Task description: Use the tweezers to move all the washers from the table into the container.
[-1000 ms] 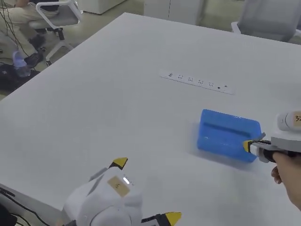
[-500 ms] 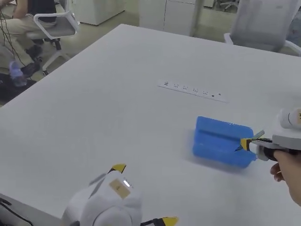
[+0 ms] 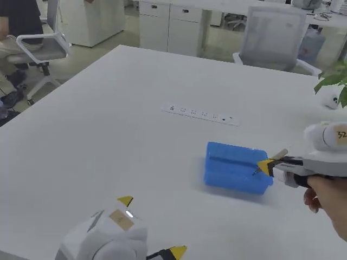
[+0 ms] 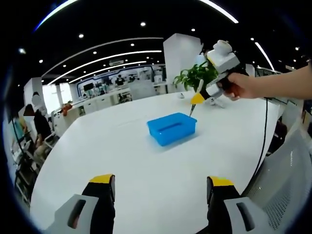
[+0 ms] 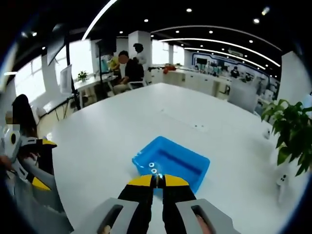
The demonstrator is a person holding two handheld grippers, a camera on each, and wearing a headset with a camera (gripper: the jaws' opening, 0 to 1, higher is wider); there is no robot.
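Observation:
A blue container (image 3: 233,165) sits on the white table (image 3: 108,124). My right gripper (image 3: 265,166) is at its right end, shut on slim tweezers (image 3: 256,171) whose tip hangs over the rim. In the right gripper view the tweezers (image 5: 153,170) stick out from the closed jaws (image 5: 153,181) over the container's (image 5: 175,163) near edge; I cannot tell if a washer is pinched. My left gripper (image 3: 150,226) hovers low at the front edge, open with nothing between its jaws. From the left gripper (image 4: 162,181), the container (image 4: 171,128) and right gripper (image 4: 197,99) lie ahead.
A white power strip (image 3: 199,114) lies behind the container. Office chairs (image 3: 271,32) stand past the far edge, and another chair (image 3: 40,49) with a seated person at the left. A green plant (image 3: 333,81) and a small white object (image 3: 327,97) are at the far right.
The head view has tilted up and shifted, showing more of the room. The right gripper keeps the tweezers at the container's right end. The left gripper stays open.

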